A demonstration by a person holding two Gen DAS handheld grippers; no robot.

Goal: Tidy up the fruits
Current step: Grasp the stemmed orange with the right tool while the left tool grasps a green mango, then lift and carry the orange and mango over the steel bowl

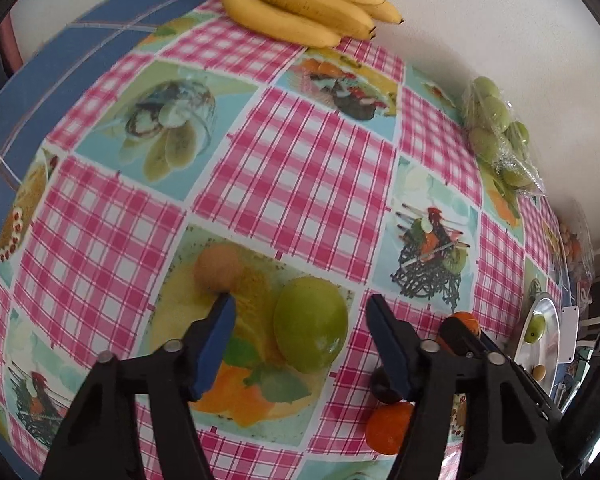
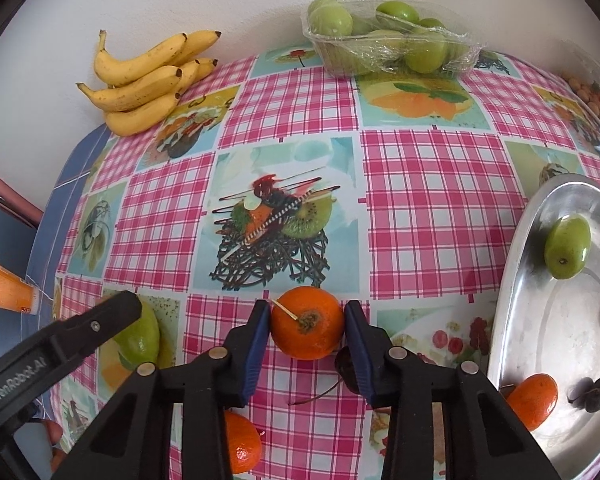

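A large green fruit [image 1: 311, 324] lies on the checked tablecloth [image 1: 300, 168] between the fingers of my left gripper [image 1: 300, 300]. A gap shows on each side of it, so the jaws are open. A small brown fruit [image 1: 218, 268] sits just beyond the tip of the left finger [image 1: 220, 320]. My right gripper [image 2: 307, 305] is shut on an orange mandarin [image 2: 307, 322], both blue pads pressing its sides on the table. A dark cherry [image 2: 344, 360] lies partly hidden behind the right finger [image 2: 358, 340].
A metal tray [image 2: 512, 280] at the right holds a green fruit [image 2: 567, 246], a mandarin [image 2: 534, 400] and a cherry [image 2: 590, 394]. Bananas [image 2: 140, 80] and a wrapped pack of green fruit [image 2: 388, 36] stand by the wall. Another mandarin [image 2: 240, 444] lies near me.
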